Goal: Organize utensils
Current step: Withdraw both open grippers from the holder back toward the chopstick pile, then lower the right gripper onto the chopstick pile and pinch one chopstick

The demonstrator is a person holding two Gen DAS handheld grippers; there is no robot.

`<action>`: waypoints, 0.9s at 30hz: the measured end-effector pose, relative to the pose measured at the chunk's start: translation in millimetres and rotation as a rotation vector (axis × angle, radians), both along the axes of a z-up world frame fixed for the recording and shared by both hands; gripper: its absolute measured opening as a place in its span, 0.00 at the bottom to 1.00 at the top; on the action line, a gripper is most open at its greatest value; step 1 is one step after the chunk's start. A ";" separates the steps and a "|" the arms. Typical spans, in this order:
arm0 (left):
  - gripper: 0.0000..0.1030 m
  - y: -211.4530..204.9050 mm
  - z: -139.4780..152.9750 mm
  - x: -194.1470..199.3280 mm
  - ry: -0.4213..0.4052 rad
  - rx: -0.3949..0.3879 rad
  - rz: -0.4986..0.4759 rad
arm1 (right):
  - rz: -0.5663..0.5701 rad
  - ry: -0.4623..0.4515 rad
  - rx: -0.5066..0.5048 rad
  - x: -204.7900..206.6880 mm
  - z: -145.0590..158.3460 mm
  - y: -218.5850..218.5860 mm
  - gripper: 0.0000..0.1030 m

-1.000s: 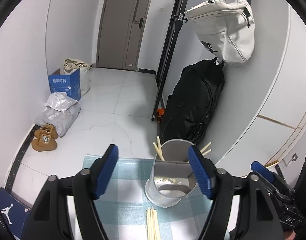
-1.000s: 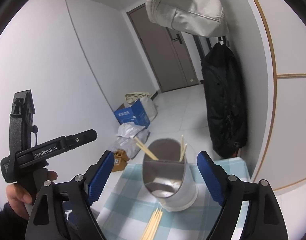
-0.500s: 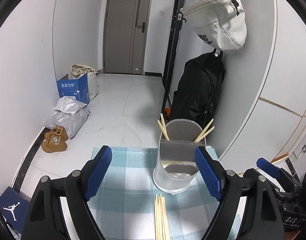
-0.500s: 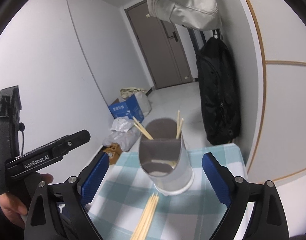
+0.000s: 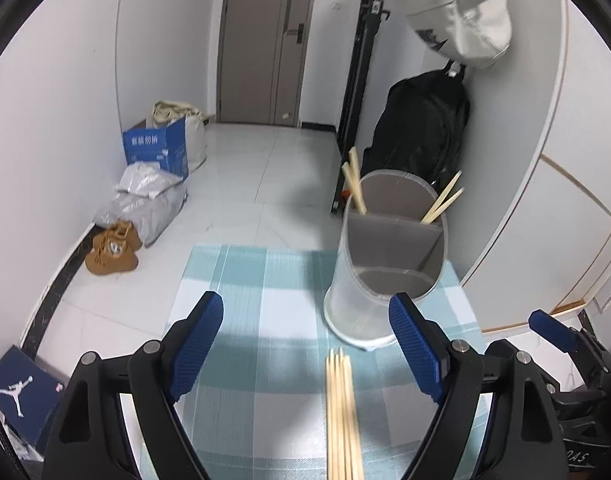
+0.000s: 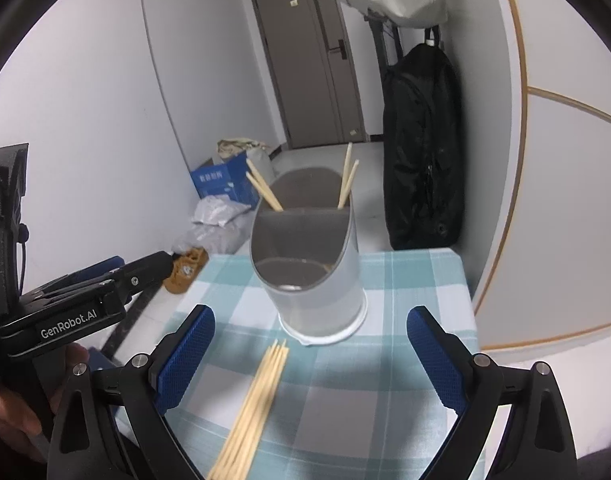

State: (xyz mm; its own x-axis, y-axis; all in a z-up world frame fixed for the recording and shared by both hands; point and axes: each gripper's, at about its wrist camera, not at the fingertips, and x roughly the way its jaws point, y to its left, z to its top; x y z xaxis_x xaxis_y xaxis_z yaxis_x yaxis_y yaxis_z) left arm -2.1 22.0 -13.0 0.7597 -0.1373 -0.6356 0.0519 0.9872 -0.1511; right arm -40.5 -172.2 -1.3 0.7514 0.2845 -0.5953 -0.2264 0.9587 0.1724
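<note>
A translucent grey utensil holder [image 5: 385, 264] with a divider stands on the checked cloth; it also shows in the right wrist view [image 6: 309, 264]. Chopsticks [image 5: 355, 184] stick out of its rear compartment on both sides. A bundle of loose wooden chopsticks [image 5: 342, 412] lies on the cloth in front of the holder, also seen in the right wrist view [image 6: 253, 408]. My left gripper [image 5: 305, 340] is open and empty above the bundle. My right gripper [image 6: 309, 352] is open and empty, above and right of the bundle.
The teal checked cloth [image 5: 245, 280] covers a small table against a white wall. A black backpack [image 5: 417, 132] hangs behind the holder. Boxes, bags and brown shoes [image 5: 113, 248] lie on the floor at left. The left gripper's body [image 6: 77, 304] shows at the right view's left.
Both grippers have pulled back and tilted downward from the holder. More of the cloth and the loose chopstick bundle has come into view.
</note>
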 end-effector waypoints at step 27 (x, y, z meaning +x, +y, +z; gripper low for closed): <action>0.79 44.3 -62.5 38.9 0.246 -0.035 0.149 | 0.124 0.450 -0.082 55.7 -122.6 45.4 0.25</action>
State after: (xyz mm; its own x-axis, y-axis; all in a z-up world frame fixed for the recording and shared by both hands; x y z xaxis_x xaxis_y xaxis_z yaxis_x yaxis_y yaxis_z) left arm 36.8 66.3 -75.4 0.5968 -0.0613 -0.8001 -0.1354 0.9751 -0.1757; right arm 15.2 -126.8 -123.9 0.3768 0.2944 -0.8783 -0.2595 0.9437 0.2049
